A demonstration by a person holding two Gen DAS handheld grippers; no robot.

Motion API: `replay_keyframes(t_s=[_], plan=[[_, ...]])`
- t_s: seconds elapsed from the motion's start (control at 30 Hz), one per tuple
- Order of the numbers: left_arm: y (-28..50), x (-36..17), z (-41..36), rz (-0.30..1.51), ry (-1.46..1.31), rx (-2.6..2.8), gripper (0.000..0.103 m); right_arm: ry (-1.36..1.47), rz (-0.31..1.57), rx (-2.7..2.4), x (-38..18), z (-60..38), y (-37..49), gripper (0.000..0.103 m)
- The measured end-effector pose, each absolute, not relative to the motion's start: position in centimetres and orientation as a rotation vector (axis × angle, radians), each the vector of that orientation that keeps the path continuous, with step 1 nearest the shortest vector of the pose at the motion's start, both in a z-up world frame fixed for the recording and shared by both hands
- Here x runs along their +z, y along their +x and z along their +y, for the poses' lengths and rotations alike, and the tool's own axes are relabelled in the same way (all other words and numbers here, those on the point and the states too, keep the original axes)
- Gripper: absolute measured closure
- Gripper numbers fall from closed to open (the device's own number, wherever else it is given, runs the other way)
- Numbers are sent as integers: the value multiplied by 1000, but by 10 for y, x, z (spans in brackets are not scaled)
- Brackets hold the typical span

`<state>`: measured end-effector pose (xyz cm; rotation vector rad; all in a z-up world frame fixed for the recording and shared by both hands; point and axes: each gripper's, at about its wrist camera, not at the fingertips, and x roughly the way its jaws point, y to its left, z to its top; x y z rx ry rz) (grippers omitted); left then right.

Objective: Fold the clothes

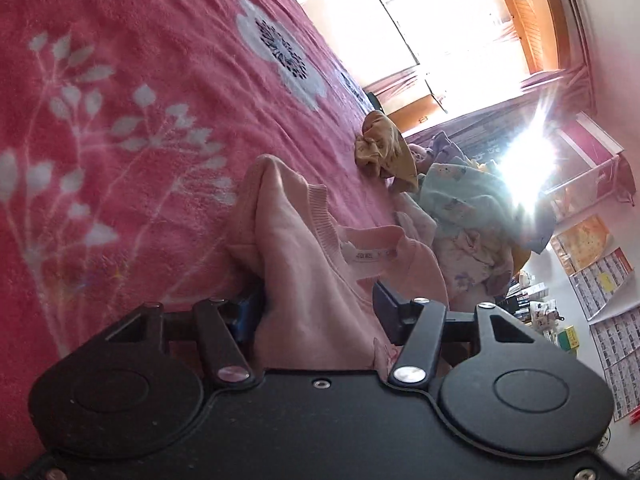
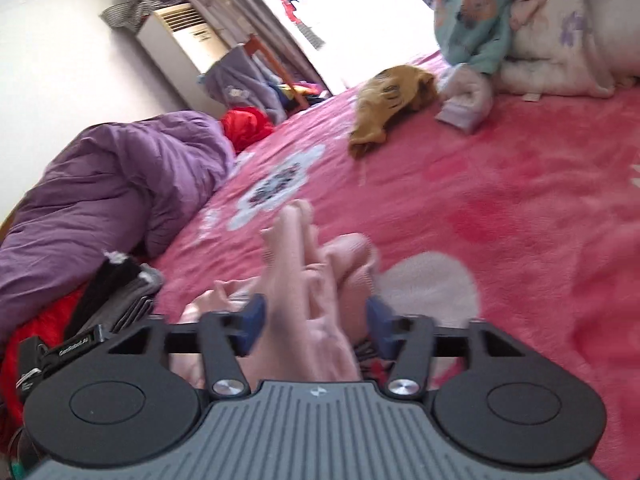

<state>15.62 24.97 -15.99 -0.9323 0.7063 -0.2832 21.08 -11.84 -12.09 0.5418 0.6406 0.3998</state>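
A pale pink knit garment (image 1: 304, 248) with a ribbed neckline and a white label lies bunched on the pink flowered blanket (image 1: 140, 100). My left gripper (image 1: 318, 308) stands open around it, its blue pads apart, and the cloth fills much of the gap between them. In the right wrist view another part of the pink garment (image 2: 304, 272) rises in folds between the spread fingers of my right gripper (image 2: 316, 320), which is open too; a gap shows beside its right pad.
A mustard garment (image 2: 388, 96) and a pile of teal and white clothes (image 2: 472, 12) lie further along the blanket (image 2: 520, 220). A purple duvet (image 2: 112, 192) is heaped at the left, a white air conditioner (image 2: 180, 44) behind it. Glare floods the window (image 1: 432, 20).
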Motion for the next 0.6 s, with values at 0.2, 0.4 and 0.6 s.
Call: replay_keyframes(t_s=[0.2, 0.4, 0.6], plan=[[152, -165, 255, 729, -922, -271, 49, 585, 726, 395, -140, -105, 219, 38], [152, -169, 255, 717, -939, -299, 49, 411, 659, 427, -127, -66, 198, 39], [152, -169, 255, 722, -939, -316, 50, 550, 710, 412, -134, -81, 218, 33]])
